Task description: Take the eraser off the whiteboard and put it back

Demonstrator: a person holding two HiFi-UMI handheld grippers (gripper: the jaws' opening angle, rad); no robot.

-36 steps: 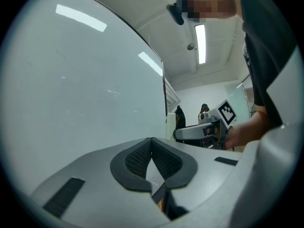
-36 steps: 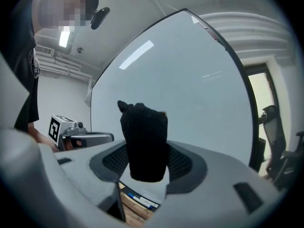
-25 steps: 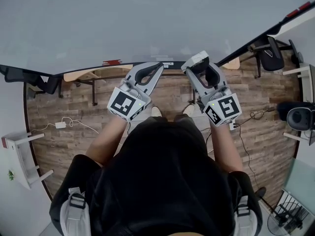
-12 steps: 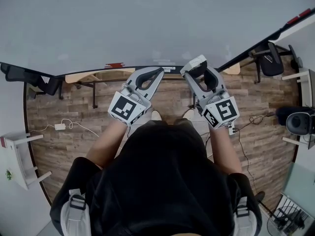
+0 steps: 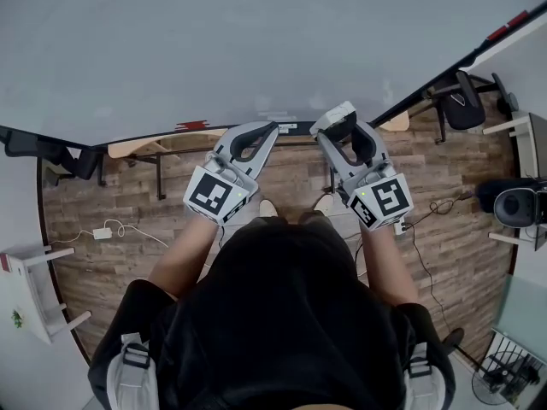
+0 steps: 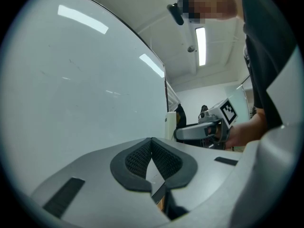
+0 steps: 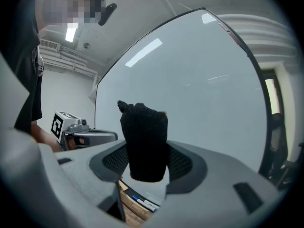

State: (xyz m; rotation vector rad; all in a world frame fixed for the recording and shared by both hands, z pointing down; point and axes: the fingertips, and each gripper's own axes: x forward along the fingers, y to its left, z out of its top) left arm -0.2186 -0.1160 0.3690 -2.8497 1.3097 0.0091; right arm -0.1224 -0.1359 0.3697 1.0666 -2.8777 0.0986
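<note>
Black felt fills the space between the fingers of the right gripper [image 7: 146, 161]. This felt is the wiping face of the eraser [image 7: 144, 137]. The two pads press on its sides, so these fingers stand rather wide apart, but they are closed on it and they carry it. The eraser stands upright and rises above the fingertips.

To the left of these fingers, near them and at about the same height, is the left gripper [image 6: 152, 156]. Its fingers are together, pad against pad, and nothing is between them.

Just beyond both pairs of fingers is the whiteboard [image 7: 204, 75], pale and clean. Whether the eraser touches it I cannot tell; it looks very close. Below the right fingers a narrow ledge [image 7: 142, 202] with some pens on it runs along the lower edge of the board.

I judge that the taking off is done, because the eraser is in the grip and not sitting on the board by itself. The step in hand is therefore the return. The next move calls for bringing the eraser flat against the board, and for opening the fingers only when it holds there alone. If it is released too early, it will probably drop past the ledge.
</note>
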